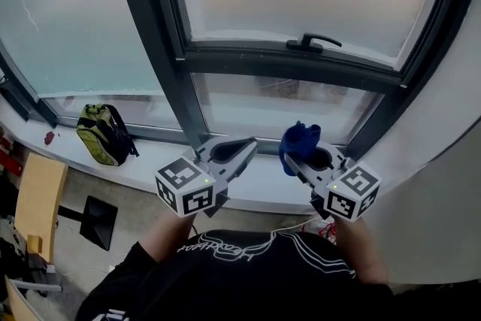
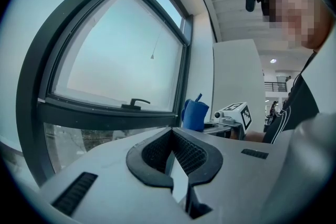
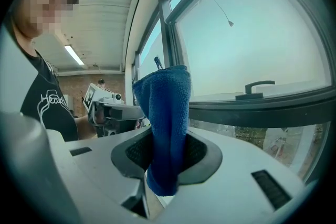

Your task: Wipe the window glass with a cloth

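right gripper (image 3: 167, 157) jaws clamped on blue cloth (image 3: 165, 123), cloth sticks up past them. window glass (image 3: 252, 39) ahead, black handle (image 3: 255, 87) on frame.

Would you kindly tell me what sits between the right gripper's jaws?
A blue cloth, clamped upright by the right gripper; its pinched part is hidden by the jaws.
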Tool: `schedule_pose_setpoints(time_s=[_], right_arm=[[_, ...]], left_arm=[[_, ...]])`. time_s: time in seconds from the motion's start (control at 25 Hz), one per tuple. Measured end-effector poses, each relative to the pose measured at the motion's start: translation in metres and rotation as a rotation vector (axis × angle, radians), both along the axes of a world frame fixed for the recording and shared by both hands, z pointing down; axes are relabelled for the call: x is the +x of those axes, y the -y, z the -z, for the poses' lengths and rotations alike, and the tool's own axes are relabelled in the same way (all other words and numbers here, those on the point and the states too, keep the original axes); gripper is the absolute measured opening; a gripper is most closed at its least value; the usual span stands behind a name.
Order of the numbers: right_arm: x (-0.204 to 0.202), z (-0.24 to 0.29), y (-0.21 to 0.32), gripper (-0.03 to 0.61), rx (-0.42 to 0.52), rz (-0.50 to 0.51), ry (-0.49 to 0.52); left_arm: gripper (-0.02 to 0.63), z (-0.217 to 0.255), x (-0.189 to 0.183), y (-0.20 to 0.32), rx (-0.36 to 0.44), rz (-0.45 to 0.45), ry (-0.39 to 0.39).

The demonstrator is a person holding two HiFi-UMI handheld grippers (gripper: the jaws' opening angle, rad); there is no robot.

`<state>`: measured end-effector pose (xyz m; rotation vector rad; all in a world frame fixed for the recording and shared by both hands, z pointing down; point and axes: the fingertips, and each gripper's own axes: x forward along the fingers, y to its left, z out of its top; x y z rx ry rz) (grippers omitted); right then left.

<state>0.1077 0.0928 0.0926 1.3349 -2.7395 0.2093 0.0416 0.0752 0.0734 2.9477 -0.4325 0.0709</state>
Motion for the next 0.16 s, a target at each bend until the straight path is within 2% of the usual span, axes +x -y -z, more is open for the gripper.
schedule_pose_setpoints(time_s=[0.16], right_arm=[[-0.0049, 0.0007, -0.0037, 0.092, 0.001, 0.007, 0.005]], left_arm=[[0.005, -0.0023, -0.0057, -0.0051, -0.002, -0.002, 0.004]])
